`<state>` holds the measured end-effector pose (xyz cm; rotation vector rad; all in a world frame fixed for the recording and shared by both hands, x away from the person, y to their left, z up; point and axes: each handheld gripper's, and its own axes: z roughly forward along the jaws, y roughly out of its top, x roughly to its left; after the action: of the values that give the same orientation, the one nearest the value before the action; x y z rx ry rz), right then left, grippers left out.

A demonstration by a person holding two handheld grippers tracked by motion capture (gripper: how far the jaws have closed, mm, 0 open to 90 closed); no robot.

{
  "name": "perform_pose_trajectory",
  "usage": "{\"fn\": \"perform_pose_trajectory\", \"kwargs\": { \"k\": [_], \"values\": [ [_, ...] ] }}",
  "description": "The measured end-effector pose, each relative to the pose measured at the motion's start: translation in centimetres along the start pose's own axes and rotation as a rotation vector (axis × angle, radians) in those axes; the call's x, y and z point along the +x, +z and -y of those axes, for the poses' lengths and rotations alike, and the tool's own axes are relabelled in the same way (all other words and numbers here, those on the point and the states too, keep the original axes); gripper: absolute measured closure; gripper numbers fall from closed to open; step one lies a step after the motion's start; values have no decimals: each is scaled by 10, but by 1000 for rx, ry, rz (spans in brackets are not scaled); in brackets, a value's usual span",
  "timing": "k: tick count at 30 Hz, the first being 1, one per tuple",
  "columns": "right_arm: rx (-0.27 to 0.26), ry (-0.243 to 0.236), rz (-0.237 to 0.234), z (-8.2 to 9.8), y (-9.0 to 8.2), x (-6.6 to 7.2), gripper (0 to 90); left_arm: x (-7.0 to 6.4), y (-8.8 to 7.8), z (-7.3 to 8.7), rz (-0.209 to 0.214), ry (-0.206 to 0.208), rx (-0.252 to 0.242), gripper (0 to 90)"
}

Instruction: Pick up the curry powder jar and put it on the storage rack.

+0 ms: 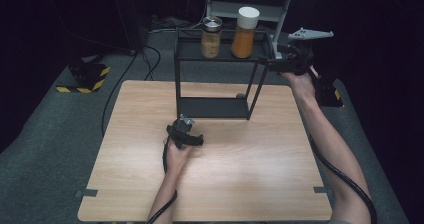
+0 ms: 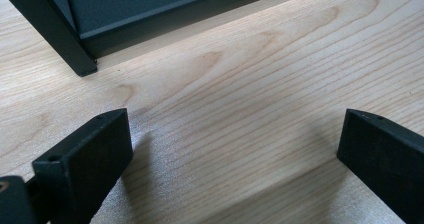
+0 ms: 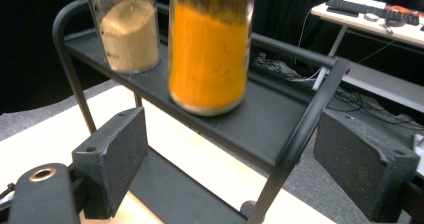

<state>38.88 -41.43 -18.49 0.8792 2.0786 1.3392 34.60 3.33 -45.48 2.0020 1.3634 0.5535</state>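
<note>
Wooden table (image 1: 250, 174) with black rack (image 1: 220, 84), two jars; left tongs (image 1: 186, 134) and right tongs (image 1: 267, 61) both apart, empty.

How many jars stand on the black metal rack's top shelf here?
2: a glass jar of tan powder with a metal lid at the left, and a glass jar of orange powder with a white lid beside it, to the right.
</note>
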Motion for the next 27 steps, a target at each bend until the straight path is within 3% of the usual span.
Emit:
{"fn": "perform_pose_trajectory", "kwargs": {
  "k": [16,27],
  "values": [
    [43,-2,-39,47,1,0,136,0,0,-1,0,8,5,10],
    [70,19,-62,86,12,2,136,0,0,-1,0,7,4,10]
  ]
}}
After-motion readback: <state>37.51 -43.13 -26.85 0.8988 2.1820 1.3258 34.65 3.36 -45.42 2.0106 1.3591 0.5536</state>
